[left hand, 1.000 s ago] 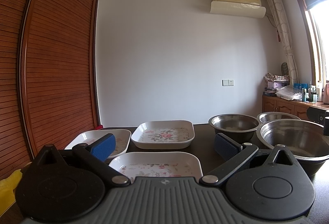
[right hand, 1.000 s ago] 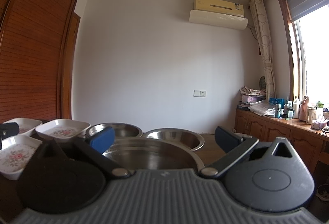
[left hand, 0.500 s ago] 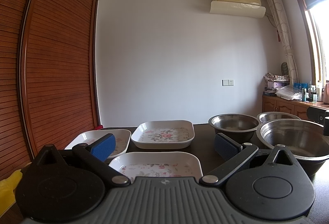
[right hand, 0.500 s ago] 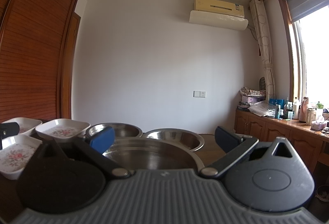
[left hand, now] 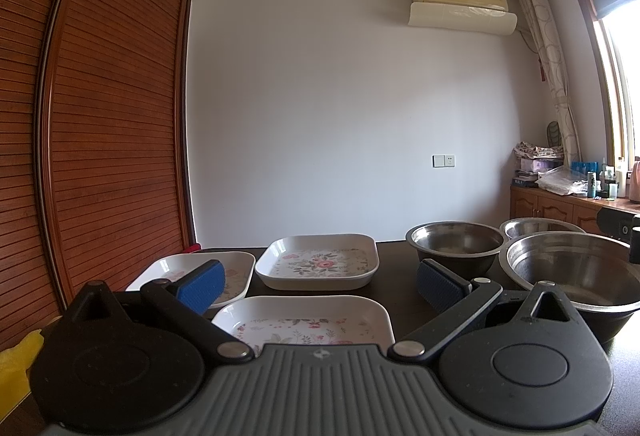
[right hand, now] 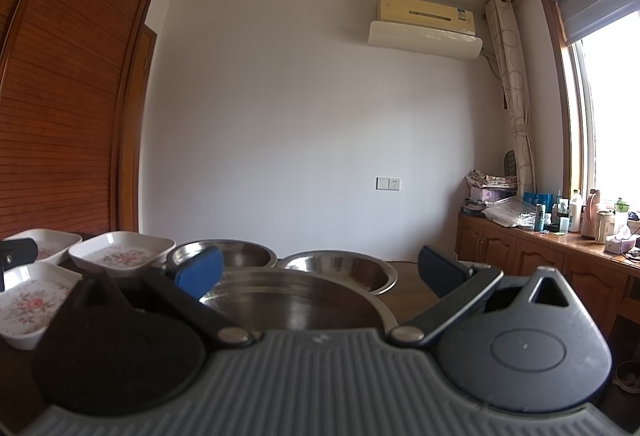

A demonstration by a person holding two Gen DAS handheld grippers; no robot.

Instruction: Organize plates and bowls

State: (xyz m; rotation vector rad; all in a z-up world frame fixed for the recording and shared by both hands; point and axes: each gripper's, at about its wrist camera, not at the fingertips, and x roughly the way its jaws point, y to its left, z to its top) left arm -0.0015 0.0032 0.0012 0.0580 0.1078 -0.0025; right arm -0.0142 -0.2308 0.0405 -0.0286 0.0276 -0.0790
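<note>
left tongs wide apart, empty | right tongs same | floral plates, steel bowls empty

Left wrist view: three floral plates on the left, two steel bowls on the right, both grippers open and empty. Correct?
Not quite: there are three steel bowls, not two, as the left wrist view shows. The three floral plates, the open left gripper and open right gripper are as you said.
</note>
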